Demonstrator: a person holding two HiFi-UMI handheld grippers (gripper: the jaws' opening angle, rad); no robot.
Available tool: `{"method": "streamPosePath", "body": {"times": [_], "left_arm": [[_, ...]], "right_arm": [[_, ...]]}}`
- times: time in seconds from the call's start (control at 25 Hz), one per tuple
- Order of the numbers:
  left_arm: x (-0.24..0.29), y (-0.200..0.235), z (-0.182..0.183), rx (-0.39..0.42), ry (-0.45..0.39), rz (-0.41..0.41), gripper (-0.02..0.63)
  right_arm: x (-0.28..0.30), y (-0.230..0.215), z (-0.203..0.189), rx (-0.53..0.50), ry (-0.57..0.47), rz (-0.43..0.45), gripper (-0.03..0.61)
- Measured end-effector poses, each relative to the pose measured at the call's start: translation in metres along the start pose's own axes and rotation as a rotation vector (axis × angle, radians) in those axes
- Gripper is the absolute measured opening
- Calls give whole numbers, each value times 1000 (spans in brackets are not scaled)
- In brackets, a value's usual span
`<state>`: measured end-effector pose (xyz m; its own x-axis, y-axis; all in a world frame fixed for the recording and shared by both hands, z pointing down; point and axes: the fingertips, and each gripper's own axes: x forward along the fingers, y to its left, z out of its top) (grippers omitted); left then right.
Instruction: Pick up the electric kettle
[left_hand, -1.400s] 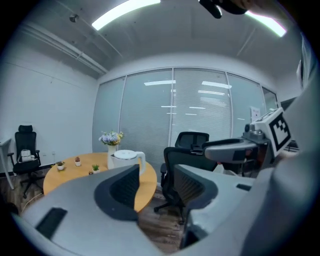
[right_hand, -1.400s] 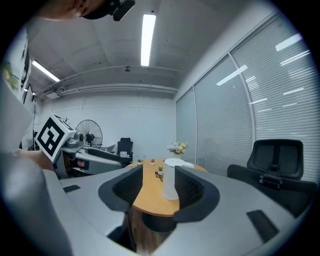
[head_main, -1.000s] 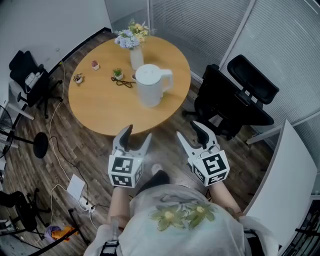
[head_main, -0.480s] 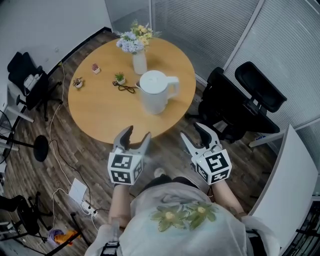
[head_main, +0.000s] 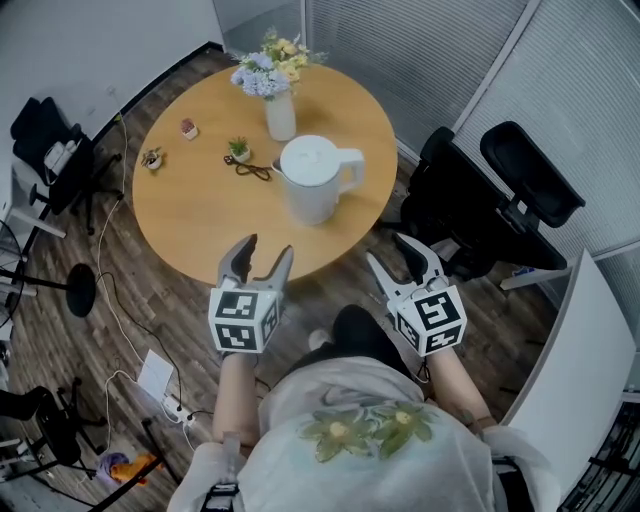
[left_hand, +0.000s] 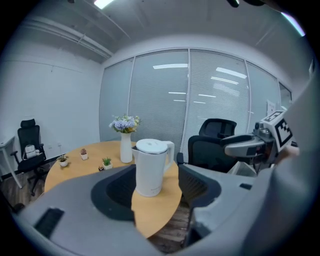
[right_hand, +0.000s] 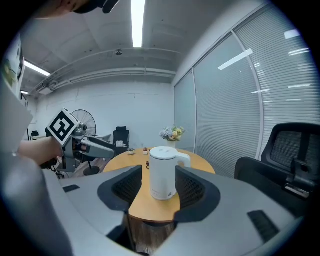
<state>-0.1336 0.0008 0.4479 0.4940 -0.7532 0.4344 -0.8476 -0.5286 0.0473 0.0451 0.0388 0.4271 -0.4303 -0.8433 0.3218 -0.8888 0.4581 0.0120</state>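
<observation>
1. Judged from the scene, the step in hand is the approach. Neither gripper has reached the electric kettle (head_main: 312, 180), which stands upright with its lid down on the round counter (head_main: 200, 215), toward the near-right side. Its handle (head_main: 353, 168) points right, and the flower vase (head_main: 280, 112) is just behind it
2. The left gripper (head_main: 265, 252) is held at the counter's near edge, well apart from the kettle. Its fingers (left_hand: 114, 192) are spread wide and hold nothing; the distant kettle is merely framed in the gap
3. The right gripper (head_main: 391, 254) hangs off the counter's right rim, near the office chair (head_main: 470, 210). Its fingers (right_hand: 197, 192) are likewise wide apart and empty
4. Both grippers point forward and slightly inward at the kettle, with the forearms close to the body
5. The next move probably calls for carrying the right gripper forward to the handle and closing on it, with the left perhaps steadying the kettle's body
</observation>
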Motion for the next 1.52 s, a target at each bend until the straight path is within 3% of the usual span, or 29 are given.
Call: {"method": "streamPosePath", "body": {"times": [0.28,0.56,0.96,1.52], "left_arm": [[34,26,18,-2,24,47,256],[71,57,42,-69,17,93,256],[113,84,45,-223,43,99,255],[147,105,36,-573,24,30,232]], "right_arm": [[35,-33,10,-15,13,9,204],[81,-66,21,-38,54,37,204],[131,-91,19,-75,100,71,204],[172,-106,-2,-118,200,108,204]]}}
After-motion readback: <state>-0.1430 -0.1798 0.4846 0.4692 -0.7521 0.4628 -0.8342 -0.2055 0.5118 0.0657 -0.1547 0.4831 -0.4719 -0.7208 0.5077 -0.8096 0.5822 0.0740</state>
